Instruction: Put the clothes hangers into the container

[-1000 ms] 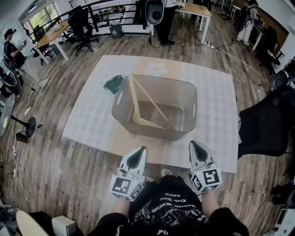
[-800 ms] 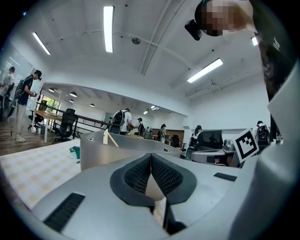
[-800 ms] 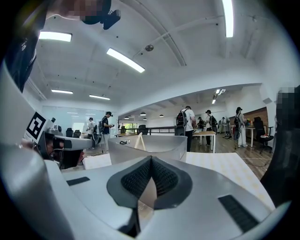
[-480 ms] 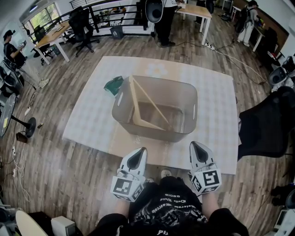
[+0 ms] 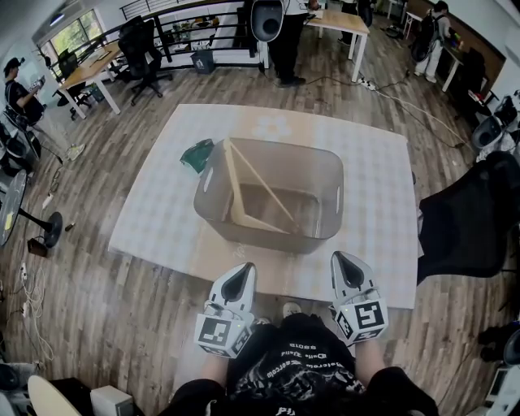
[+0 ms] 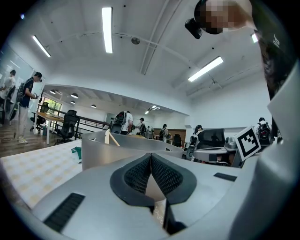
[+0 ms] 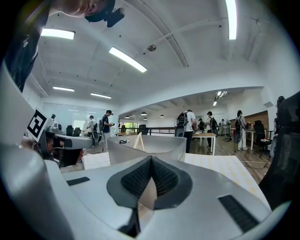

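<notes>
**Setting:** open-plan office, doubling as a work or test space.

**Floor:** wood planks (image 5: 122,301), with a pale checked mat (image 5: 158,207) laid in the middle.

**Furniture:** wooden desk (image 5: 85,69) near a window (image 5: 77,28); black office chair (image 5: 140,41) beside it; a second table (image 5: 341,23) at the far end; another black chair (image 5: 467,219) at the right edge.

**Fittings:** black metal railing (image 5: 187,8) along the far side; long strip lights (image 6: 107,29) on a white ceiling.

**Loose items:** power strip (image 5: 367,82) with its cable trailing over the floor; round-based stand (image 5: 50,227).

**Occupants:** several people (image 7: 187,123) standing about, some wearing backpacks.
</notes>
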